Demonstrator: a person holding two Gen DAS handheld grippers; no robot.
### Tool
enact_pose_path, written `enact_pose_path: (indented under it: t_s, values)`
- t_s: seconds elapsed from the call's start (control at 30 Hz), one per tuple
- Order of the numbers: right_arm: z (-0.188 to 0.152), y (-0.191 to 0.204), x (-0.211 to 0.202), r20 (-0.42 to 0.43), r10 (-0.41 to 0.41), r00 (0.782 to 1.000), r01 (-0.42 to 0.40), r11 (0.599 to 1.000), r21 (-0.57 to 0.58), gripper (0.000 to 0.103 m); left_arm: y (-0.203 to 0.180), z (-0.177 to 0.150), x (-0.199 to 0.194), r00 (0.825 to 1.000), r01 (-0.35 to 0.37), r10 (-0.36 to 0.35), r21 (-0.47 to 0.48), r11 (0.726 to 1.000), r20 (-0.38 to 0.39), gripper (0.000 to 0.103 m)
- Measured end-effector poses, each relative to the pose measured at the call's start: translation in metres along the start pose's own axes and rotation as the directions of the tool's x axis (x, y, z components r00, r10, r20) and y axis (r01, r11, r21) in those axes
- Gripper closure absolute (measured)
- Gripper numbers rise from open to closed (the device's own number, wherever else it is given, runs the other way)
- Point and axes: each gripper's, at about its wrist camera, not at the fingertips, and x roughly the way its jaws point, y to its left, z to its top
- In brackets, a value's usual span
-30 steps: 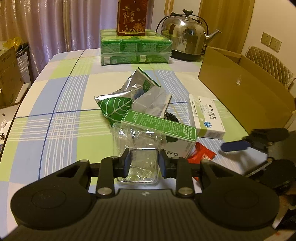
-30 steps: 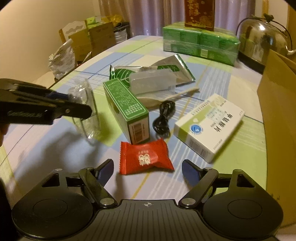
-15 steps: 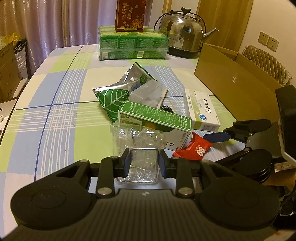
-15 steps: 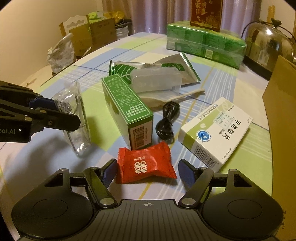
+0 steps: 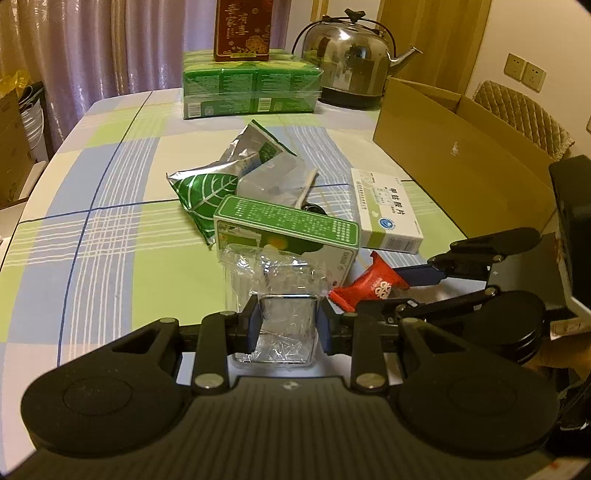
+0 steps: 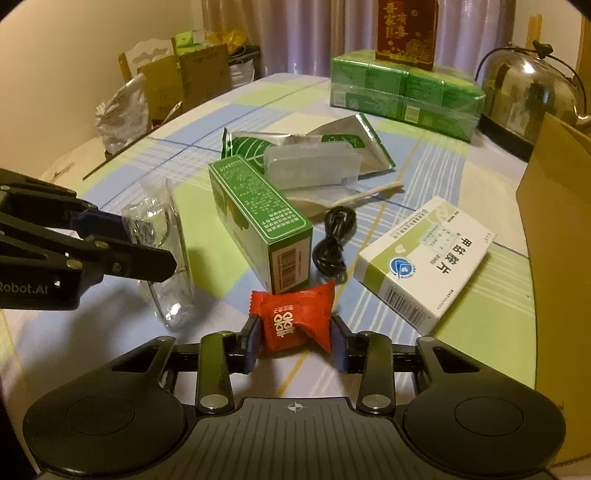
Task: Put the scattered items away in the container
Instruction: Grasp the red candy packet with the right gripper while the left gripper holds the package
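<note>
Firstly, pinched between the blue pads of the left gripper (image 5: 286, 325): one clear, crinkly plastic cup (image 5: 275, 295), squarish at the base, upright on the checked tablecloth (image 5: 110, 229). Squeezed between the narrowed jaws of the right gripper (image 6: 295, 343): one red candy packet (image 6: 293, 317), glossy, pillow-shaped, with white print, down at the cloth. Just beyond both, touching or nearly so: one long green carton (image 6: 258, 218), matte cardboard, lying on its side, barcode end toward the right wrist camera. Beside that, one coiled black cable (image 6: 332, 240) and one flat white-and-green medicine box (image 6: 424, 258). Farther back, one silvery foil pouch (image 5: 218, 177) with a leaf print, crumpled, under one frosted plastic case (image 6: 314, 166); one pale stick (image 6: 369, 192) alongside. At the right edge, one open brown cardboard box (image 5: 461, 155), plain-walled, none of these items seen inside. At the far end, one shrink-wrapped green pack (image 5: 251, 88), one dark red carton (image 5: 242, 29) on top, one shiny steel kettle (image 5: 351, 66).
</note>
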Motion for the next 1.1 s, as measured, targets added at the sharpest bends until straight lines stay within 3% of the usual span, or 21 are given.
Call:
enact_pose_path:
  t_s: [0.2,0.3,0.37,0.5,0.7,0.9,0.97,1.03,1.1]
  values:
    - [-0.004,-0.006,-0.016,0.019,-0.006,1.000,0.005,0.999,0.046,0.078,-0.006,-0.001,-0.004,1.000,0.012,-0.012,0.010,1.000,-0.001,0.077]
    - [-0.006,-0.008,-0.019,0.007,-0.014,1.000,0.013,0.998,0.058,0.077,-0.009,0.000,-0.005,1.000,0.016,-0.016,0.019,1.000,-0.002,0.077]
    - [-0.007,-0.008,-0.020,0.007,-0.039,0.999,0.039,0.998,0.054,0.067,-0.011,0.001,-0.007,1.000,0.016,-0.016,0.023,1.000,0.001,0.077]
    - [-0.009,-0.006,-0.022,0.019,-0.085,0.996,0.084,0.995,0.059,0.036,-0.011,0.002,-0.011,1.000,0.013,-0.014,0.022,1.000,0.014,0.077]
    - [-0.010,0.006,-0.009,0.011,-0.077,0.997,0.076,0.996,0.046,0.031,-0.006,0.005,-0.011,1.000,0.006,-0.006,0.015,1.000,0.018,0.077]
    - [-0.007,0.010,0.008,0.012,-0.105,0.994,0.105,0.993,0.057,0.031,-0.001,0.006,-0.006,1.000,0.008,-0.008,0.010,1.000,0.014,0.077]
    - [-0.007,0.009,0.008,0.019,-0.114,0.993,0.113,0.992,0.062,0.042,0.000,0.006,-0.004,1.000,0.011,-0.011,0.010,1.000,0.013,0.077]
    - [-0.006,0.009,0.006,0.025,-0.121,0.992,0.119,0.991,0.060,0.062,0.000,0.005,-0.003,1.000,0.013,-0.013,0.009,1.000,0.011,0.077]
    - [-0.007,0.008,0.004,0.027,-0.125,0.992,0.123,0.991,0.057,0.063,0.000,0.005,-0.002,1.000,0.014,-0.014,0.009,1.000,0.010,0.077]
